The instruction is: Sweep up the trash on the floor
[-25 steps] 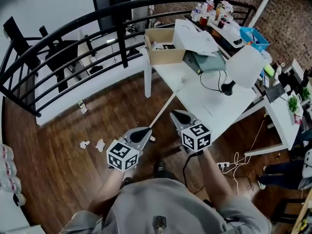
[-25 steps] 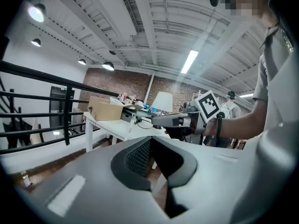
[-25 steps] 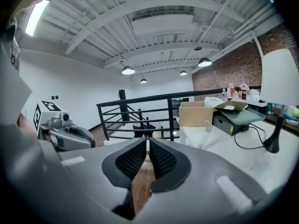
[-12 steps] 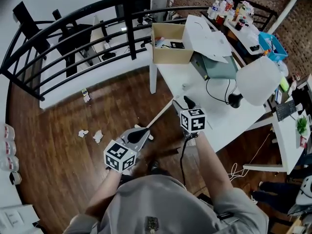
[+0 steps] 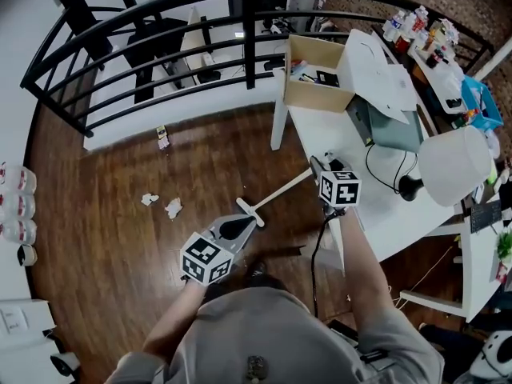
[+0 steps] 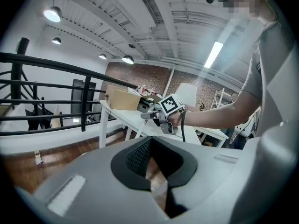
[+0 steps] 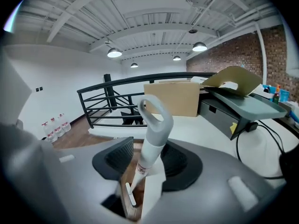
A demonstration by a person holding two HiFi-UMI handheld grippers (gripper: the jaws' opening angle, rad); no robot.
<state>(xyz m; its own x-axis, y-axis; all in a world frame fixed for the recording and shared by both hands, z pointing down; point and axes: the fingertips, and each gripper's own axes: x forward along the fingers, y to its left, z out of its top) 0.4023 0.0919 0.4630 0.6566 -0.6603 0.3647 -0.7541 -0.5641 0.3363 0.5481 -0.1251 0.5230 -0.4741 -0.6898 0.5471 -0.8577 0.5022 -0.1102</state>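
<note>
Floor [image 5: 104, 230], well out from the counter [image 5: 320, 138]: two crumpled paper scraps [image 5: 173, 208] lie close together. They are the trash to sweep. A third small bit [image 5: 162, 138] sits farther off by the railing base. None is gathered yet.

Left claw [image 5: 238, 226], nearer the counter than the scraps: jaws fully together, and its own view shows nothing between the pads. It hovers just beside the foot of the broom [image 5: 276, 194].

The broom slants from the floor up to the counter's near edge, its grey looped handle [image 7: 154, 125] at the top.

Right claw [image 5: 320, 166], at the counter edge: jaws wide and just now closing in a little. The handle stands between the pads, which do not look to be pressing on it. Not gripped yet, by my reading.

Step in hand, as I judge it: take the broom. To do it well:
- centre the handle on the pads, below the loop
- close firmly before lifting
- keep the stick from sliding along the counter edge
- bring the left claw onto the lower shaft for steering
</note>
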